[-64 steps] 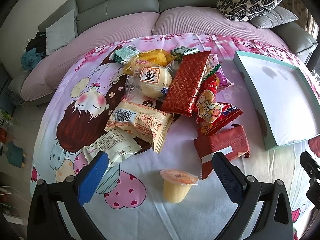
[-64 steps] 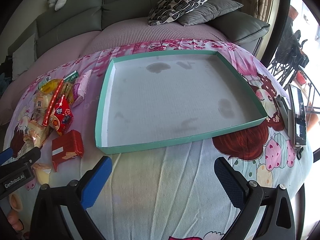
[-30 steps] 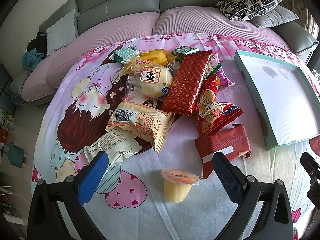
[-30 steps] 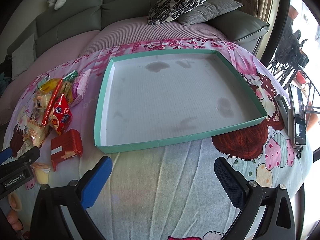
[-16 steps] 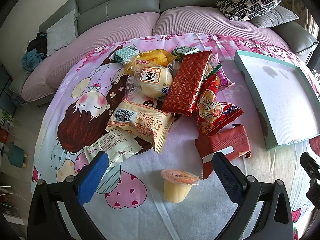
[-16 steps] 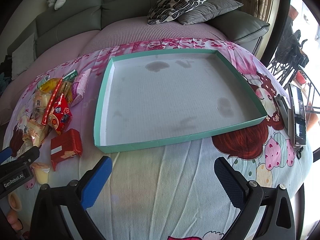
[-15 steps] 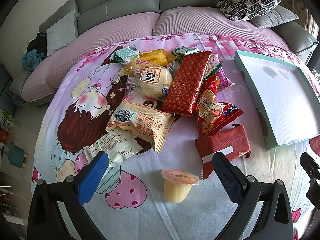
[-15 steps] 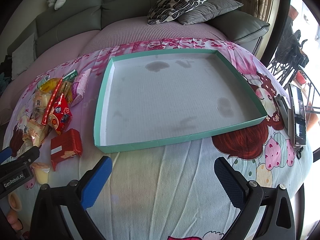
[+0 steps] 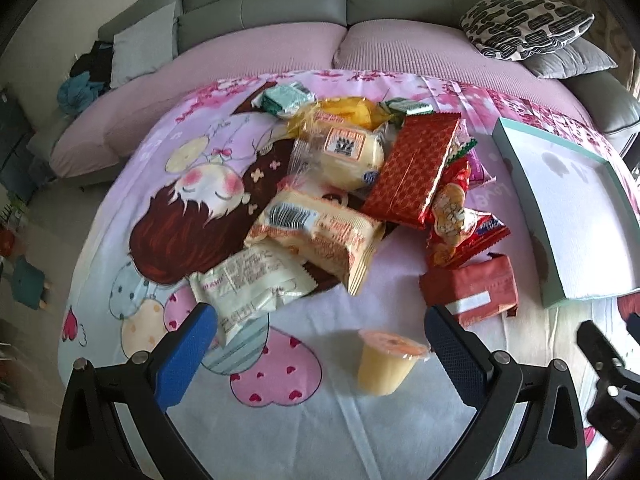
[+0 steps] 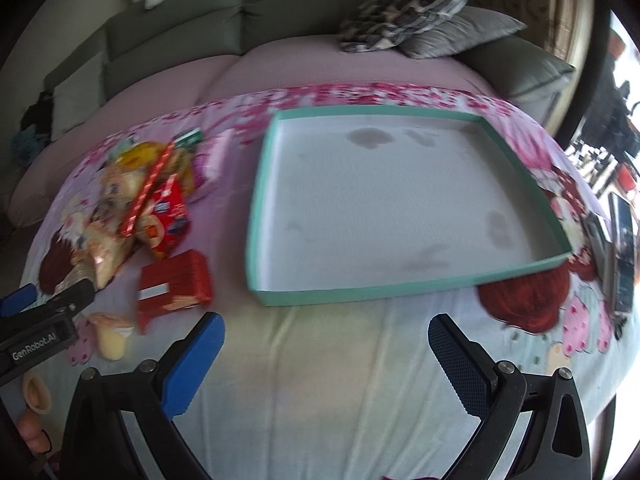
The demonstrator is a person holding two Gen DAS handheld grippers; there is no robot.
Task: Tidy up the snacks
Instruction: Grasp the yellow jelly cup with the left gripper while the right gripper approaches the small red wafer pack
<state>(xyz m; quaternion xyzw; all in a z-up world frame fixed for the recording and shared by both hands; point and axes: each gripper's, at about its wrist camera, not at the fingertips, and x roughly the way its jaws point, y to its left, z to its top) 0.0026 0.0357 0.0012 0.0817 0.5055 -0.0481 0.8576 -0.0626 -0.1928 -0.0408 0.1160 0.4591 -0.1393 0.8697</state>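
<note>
A pile of snack packets lies on a cartoon-print cloth (image 9: 304, 420): a long red pack (image 9: 414, 170), bread bags (image 9: 316, 236), a white packet (image 9: 248, 284), a red peanut bag (image 9: 456, 220) and a red box-shaped pack (image 9: 472, 288). A yellow jelly cup (image 9: 386, 364) stands between my left gripper's (image 9: 320, 344) open blue fingers. The teal tray (image 9: 516, 140) lies to the right, holding nothing. In the right wrist view the tray (image 10: 400, 292) lies ahead of my open, empty right gripper (image 10: 326, 354), the red pack (image 10: 174, 284) and the pile (image 10: 140, 200) to its left.
A grey sofa (image 9: 260, 4) with pink seat covers and patterned cushions (image 9: 524, 20) stands behind. A phone or tablet (image 10: 624, 248) lies at the cloth's right edge. The left gripper's body (image 10: 36, 336) shows at the right wrist view's left edge.
The left gripper has shifted slightly left and nearer the pile, so the jelly cup now sits right of centre. The right gripper has swung left, with motion blur. Both stay open.
</note>
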